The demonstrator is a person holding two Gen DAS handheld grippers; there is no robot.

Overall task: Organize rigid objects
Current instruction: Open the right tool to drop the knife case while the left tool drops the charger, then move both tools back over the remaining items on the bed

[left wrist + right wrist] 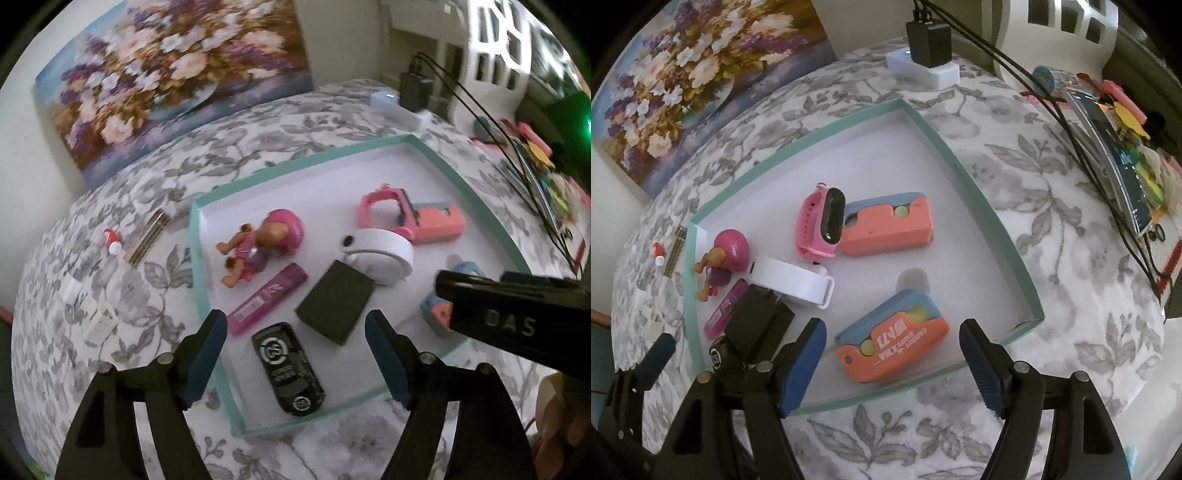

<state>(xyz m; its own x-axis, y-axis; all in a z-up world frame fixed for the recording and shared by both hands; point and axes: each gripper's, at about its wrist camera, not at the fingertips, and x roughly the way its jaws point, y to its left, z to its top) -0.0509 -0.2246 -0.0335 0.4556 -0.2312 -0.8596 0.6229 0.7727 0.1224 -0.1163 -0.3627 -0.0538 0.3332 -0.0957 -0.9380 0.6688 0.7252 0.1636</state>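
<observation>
Both grippers hover wide open w/ nothing held: left gripper (pixel 295 354) over the near-left part of the tray (pixel 979 199), right gripper (pixel 892 354) over its near-right edge.

Nearest inside the tray: black toy car (pixel 290 369) and an orange-blue case (pixel 894 341). Mid-tray: black block (pixel 334 301), magenta pack (pixel 267 297), white band (pixel 796 278), pink doll (pixel 255 245). Further back: pink watch (pixel 822 225) touching a 2nd orange case (pixel 886 225).

Judging by that, most rigid items are already collected; task looks well along. Still out on the bench (pixel 1015 122), left of the tray: small red-white figure (pixel 112 242), striped strip (pixel 147 236), white pieces (pixel 98 321). Prob. these remain.
</observation>
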